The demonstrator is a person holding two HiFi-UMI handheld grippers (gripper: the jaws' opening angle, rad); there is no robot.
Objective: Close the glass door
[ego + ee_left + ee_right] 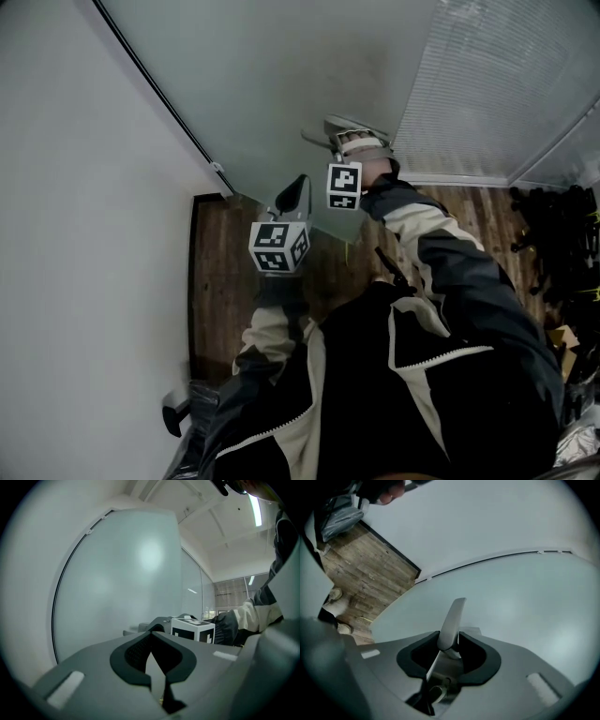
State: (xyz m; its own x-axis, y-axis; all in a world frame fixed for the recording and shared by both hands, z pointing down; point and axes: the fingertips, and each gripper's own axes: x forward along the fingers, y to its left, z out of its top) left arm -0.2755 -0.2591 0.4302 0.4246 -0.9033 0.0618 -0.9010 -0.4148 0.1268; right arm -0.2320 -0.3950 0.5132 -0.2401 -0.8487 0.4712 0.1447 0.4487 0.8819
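Note:
The frosted glass door point(309, 84) fills the top of the head view, with a dark curved edge strip point(159, 103) along its left side. Its metal lever handle point(349, 125) sticks out of the pane. My right gripper point(351, 141) is shut on that handle point(452, 620), which stands between the black pads point(476, 656) in the right gripper view. My left gripper point(292, 195) hovers lower left of it, close to the glass point(117, 583) and pointing at it. The left gripper point(157, 672) is shut, holding nothing. The right gripper's marker cube point(192, 629) shows beside it.
A white wall point(84, 206) stands at the left, its black base strip point(193, 281) meeting the wood floor point(225, 272). A ribbed glass panel point(506, 84) adjoins the door on the right. Black clutter point(553, 234) sits at the right, and a dark bag point(192, 412) lies near my feet.

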